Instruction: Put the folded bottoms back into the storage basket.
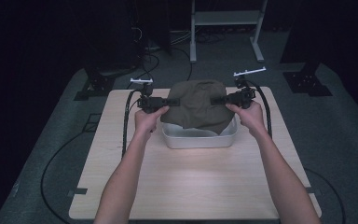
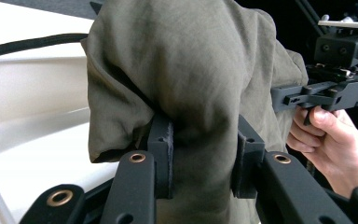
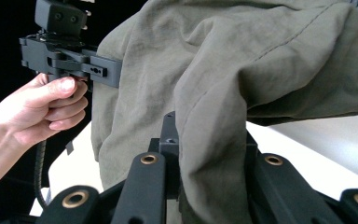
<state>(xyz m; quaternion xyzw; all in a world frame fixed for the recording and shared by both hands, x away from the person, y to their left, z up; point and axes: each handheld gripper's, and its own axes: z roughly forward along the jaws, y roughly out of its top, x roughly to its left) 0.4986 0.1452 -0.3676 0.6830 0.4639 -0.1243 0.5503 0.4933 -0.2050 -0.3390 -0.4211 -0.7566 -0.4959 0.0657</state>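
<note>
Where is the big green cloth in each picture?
High view: the green cloth hangs in the middle, over the white tub, stretched between the left gripper and the right gripper.
Left gripper view: it spans the centre from the top edge down, pinched between the black fingers.
Right gripper view: it spreads from the centre to the upper right.
Shared landmark: the white tub under the cloth.
</note>
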